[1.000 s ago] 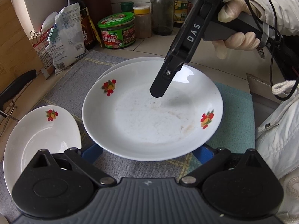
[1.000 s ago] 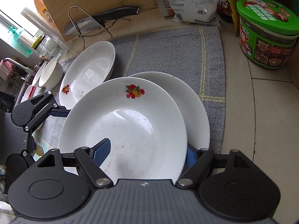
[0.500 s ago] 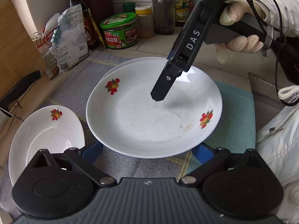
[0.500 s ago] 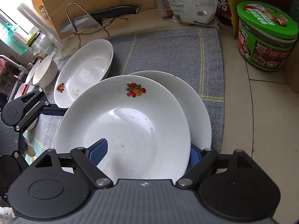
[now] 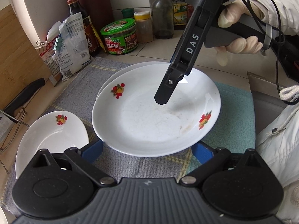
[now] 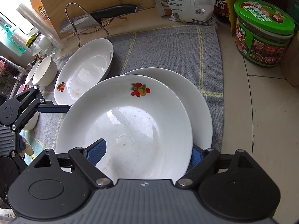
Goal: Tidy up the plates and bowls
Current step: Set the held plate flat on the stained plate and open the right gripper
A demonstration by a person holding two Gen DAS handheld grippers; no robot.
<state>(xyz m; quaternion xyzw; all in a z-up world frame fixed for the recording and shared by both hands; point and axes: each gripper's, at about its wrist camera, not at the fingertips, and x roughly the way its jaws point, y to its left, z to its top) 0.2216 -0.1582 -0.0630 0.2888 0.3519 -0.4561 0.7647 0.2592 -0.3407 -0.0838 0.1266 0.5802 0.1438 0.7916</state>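
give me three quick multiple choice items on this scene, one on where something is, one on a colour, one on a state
1. Where does the top plate rest?
A. on another plate
B. on the cutting board
C. inside the small bowl

2. What colour is the lid of the jar?
A. red
B. green
C. white

3. How does the right gripper stand?
A. shut on the knife
B. shut on the jar
C. open, one finger over the top plate and one beyond its rim

Answers:
1. A, the lower plate shows past the top plate's far edge.
2. B, the lid is bright green in both views.
3. C, its jaws have just been opening; the blue pads stand clear of the rim between them.
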